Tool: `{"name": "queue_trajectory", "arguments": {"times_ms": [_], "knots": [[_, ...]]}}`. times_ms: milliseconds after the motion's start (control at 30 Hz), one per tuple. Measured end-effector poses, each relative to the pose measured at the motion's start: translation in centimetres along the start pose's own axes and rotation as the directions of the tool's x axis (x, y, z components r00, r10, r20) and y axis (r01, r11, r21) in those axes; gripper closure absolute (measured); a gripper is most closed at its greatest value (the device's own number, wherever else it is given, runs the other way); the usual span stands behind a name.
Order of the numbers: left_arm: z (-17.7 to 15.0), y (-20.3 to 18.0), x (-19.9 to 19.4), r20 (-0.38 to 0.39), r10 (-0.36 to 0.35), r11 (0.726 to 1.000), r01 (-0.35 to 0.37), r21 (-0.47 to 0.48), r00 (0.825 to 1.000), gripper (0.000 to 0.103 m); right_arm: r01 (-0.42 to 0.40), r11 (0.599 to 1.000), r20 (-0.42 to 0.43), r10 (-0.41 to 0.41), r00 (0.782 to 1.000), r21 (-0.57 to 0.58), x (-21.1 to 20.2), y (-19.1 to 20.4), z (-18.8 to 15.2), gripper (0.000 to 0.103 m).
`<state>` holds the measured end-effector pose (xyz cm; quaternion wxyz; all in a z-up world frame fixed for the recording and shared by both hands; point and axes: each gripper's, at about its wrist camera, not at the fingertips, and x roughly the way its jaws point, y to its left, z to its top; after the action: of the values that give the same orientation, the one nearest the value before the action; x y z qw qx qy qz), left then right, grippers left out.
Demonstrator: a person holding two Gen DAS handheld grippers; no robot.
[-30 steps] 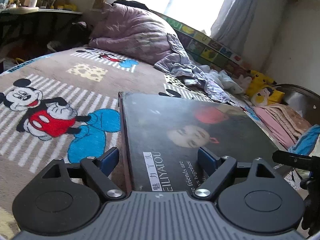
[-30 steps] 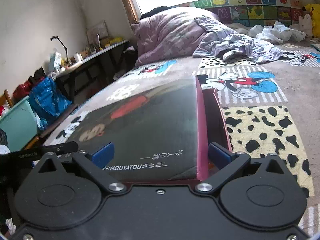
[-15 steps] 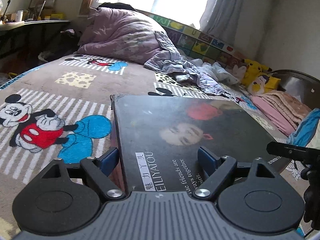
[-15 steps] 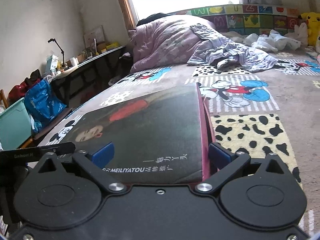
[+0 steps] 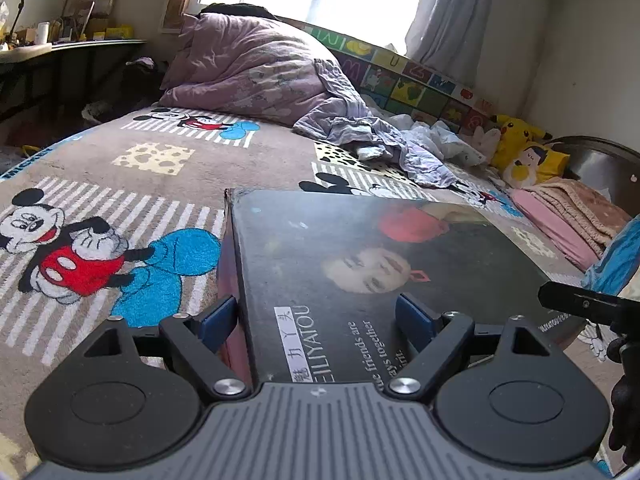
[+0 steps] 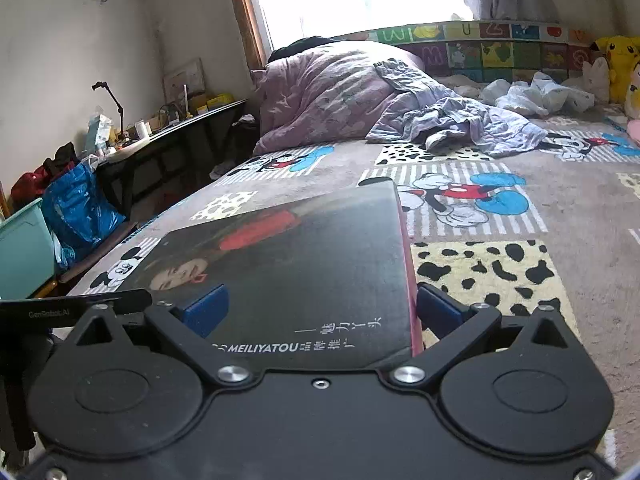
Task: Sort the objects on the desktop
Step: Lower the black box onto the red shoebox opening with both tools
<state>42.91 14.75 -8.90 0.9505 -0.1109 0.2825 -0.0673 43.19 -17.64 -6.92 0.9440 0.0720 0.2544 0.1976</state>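
A large flat dark box (image 5: 360,264) printed "MEILIYATOU", with a girl's face and dark red sides, is held level above the bed. My left gripper (image 5: 318,318) grips its left near corner: one blue pad is against the red side wall, the other rests on the lid. My right gripper (image 6: 320,310) holds the right near corner of the same box (image 6: 288,264) the same way. The right gripper's body shows at the left wrist view's right edge (image 5: 576,304).
Below is a bed with a Mickey Mouse blanket (image 5: 80,248). A purple duvet (image 5: 248,68) and crumpled clothes (image 6: 452,124) lie at the far end, plush toys (image 5: 524,152) at the right. A cluttered desk (image 6: 168,132), blue bag (image 6: 76,212) and teal bin (image 6: 24,248) stand left.
The box and both grippers have tilted and risen slightly, so both views look further along the bed. The grip on the box is unchanged.
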Motion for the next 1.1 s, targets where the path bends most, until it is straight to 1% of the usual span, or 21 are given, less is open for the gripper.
{"name": "queue_trajectory", "arguments": {"times_ms": [133, 267, 633, 700, 767, 800, 833, 867, 900, 1000, 1033, 1100], "knots": [[-0.1, -0.5, 0.3, -0.001, 0.021, 0.999, -0.021, 0.033, 1.000, 0.017, -0.005, 1.000, -0.009, 0.005, 1.000, 0.015, 0.3, -0.6, -0.3, 0.001], [-0.1, -0.7, 0.6, -0.002, 0.034, 0.999, -0.034, 0.033, 0.999, 0.017, -0.014, 0.999, -0.021, 0.015, 1.000, 0.052, 0.8, -1.3, -0.5, 0.001], [0.2, -0.1, 1.6, -0.032, 0.068, 0.997, -0.069, -0.031, 0.997, 0.016, 0.001, 0.999, -0.051, 0.001, 0.999, 0.041, 1.8, -1.4, -1.0, 0.001], [0.4, -0.6, 1.5, -0.032, 0.099, 0.995, -0.100, -0.004, 0.995, 0.016, 0.009, 0.999, -0.055, -0.007, 0.998, 0.036, 1.9, -1.5, -1.0, 0.001], [0.6, -1.2, 1.4, -0.027, 0.142, 0.989, -0.141, 0.031, 0.989, 0.016, 0.040, 0.999, -0.084, -0.041, 0.996, -0.011, 2.3, -1.2, -1.2, 0.001], [0.7, -1.6, 1.1, -0.012, 0.158, 0.986, -0.157, 0.052, 0.987, 0.016, 0.040, 0.999, -0.089, -0.040, 0.995, -0.008, 2.4, -1.3, -1.2, 0.001], [0.7, -2.2, 0.5, 0.029, 0.161, 0.984, -0.163, 0.077, 0.987, 0.016, 0.037, 0.999, -0.092, -0.037, 0.995, 0.000, 2.4, -1.4, -1.1, 0.001], [0.6, -2.6, 0.0, 0.059, 0.154, 0.983, -0.159, 0.095, 0.986, 0.016, 0.048, 0.999, -0.091, -0.048, 0.995, -0.007, 2.2, -1.3, -1.0, 0.001], [0.6, -2.9, -0.2, 0.063, 0.128, 0.986, -0.134, 0.103, 0.990, 0.016, 0.059, 0.998, -0.077, -0.060, 0.995, -0.023, 2.0, -1.1, -0.9, 0.001], [0.3, -3.7, 0.1, 0.033, 0.054, 0.989, -0.058, 0.137, 0.998, 0.016, 0.075, 0.996, -0.053, -0.078, 0.996, -0.045, 1.4, -0.9, -0.9, 0.001], [0.1, -4.0, 0.4, 0.014, 0.053, 0.986, -0.055, 0.157, 0.998, 0.016, 0.078, 0.996, -0.050, -0.080, 0.996, -0.046, 1.3, -0.9, -0.9, 0.001], [-0.2, -4.7, 0.8, 0.000, 0.078, 0.975, -0.076, 0.208, 0.997, 0.016, 0.083, 0.996, -0.062, -0.086, 0.994, -0.039, 1.5, -1.2, -0.9, 0.001]]}}
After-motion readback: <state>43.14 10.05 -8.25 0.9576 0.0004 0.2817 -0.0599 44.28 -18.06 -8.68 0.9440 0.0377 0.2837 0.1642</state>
